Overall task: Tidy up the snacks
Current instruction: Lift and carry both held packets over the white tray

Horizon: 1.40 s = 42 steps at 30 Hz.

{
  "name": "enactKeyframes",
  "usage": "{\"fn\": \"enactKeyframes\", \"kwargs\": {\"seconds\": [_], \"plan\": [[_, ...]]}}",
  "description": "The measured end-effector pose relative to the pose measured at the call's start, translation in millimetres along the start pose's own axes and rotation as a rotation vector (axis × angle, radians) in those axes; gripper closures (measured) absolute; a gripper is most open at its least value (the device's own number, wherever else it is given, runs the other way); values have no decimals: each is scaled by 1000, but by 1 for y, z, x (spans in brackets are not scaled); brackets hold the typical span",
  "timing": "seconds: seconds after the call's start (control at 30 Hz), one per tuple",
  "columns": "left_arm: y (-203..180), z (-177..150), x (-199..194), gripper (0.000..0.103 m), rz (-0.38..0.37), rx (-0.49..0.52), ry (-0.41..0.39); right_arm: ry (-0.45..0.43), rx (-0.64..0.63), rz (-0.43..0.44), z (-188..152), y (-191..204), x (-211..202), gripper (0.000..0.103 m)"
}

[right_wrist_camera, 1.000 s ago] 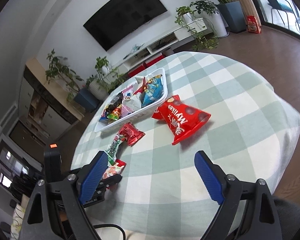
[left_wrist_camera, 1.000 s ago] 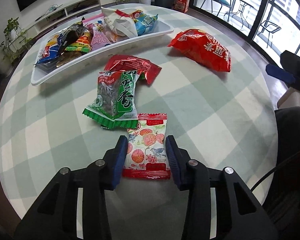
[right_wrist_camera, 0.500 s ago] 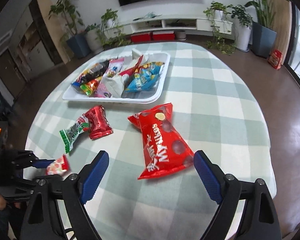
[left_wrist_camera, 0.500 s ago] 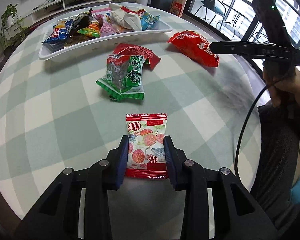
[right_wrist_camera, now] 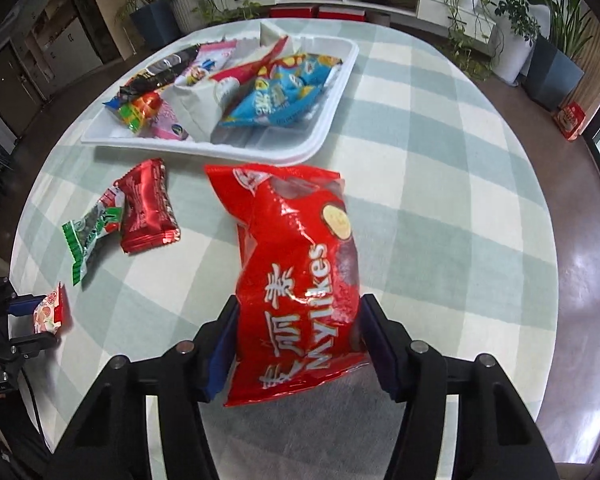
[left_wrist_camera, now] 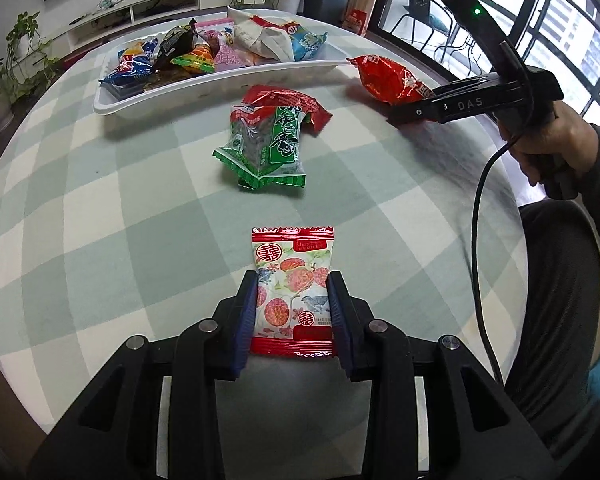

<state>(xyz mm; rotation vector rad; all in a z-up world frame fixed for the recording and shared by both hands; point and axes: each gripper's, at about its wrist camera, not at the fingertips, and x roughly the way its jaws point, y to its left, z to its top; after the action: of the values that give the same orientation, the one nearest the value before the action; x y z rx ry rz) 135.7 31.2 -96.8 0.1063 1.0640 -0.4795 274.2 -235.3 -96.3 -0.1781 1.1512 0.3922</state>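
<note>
My left gripper is shut on a small red-and-white fruit-print packet that lies flat on the checked tablecloth. The right gripper points down over a big red Mylikes bag; its jaws are closing and the blue pads touch both sides of the bag. In the left wrist view the same bag lies at the far right. A white tray behind holds several snack packets. A green packet and a small red packet overlap in front of the tray.
A person's hand holds the right gripper, and a black cable hangs from it over the table's right edge. The round table drops off to brown floor on the right. Potted plants and a low shelf stand behind.
The right gripper has swung down over the red bag and its jaws have narrowed around it. The left gripper has closed on the small packet and drawn it away from the green packet.
</note>
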Motion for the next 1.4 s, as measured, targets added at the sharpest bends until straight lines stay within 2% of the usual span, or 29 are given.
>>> {"fn": "enactKeyframes", "kwargs": {"seconds": [0.1,0.27,0.4,0.6,0.9,1.0,1.2,1.4], "plan": [[1,-1,0,71,-3,-2,-4,6,5,-3,2,0,0,42],[6,-3,-2,71,-30,-31,-17,-11,11,4,2,4,-5,54],[6,-3,-3,71,-30,-35,-26,-42,46,27,-6,4,-13,59],[10,-5,-9,71,-39,-63,-59,-141,130,104,-25,8,-45,60],[29,-2,-39,71,-141,-165,-153,-266,297,238,-51,1,-82,60],[42,5,-56,71,-165,-203,-200,-290,350,231,-56,-13,-89,60],[76,26,-88,71,-156,-248,-282,-337,461,217,-57,-48,-103,60],[110,58,-108,71,-141,-270,-346,-391,492,200,-40,-64,-123,60]]}}
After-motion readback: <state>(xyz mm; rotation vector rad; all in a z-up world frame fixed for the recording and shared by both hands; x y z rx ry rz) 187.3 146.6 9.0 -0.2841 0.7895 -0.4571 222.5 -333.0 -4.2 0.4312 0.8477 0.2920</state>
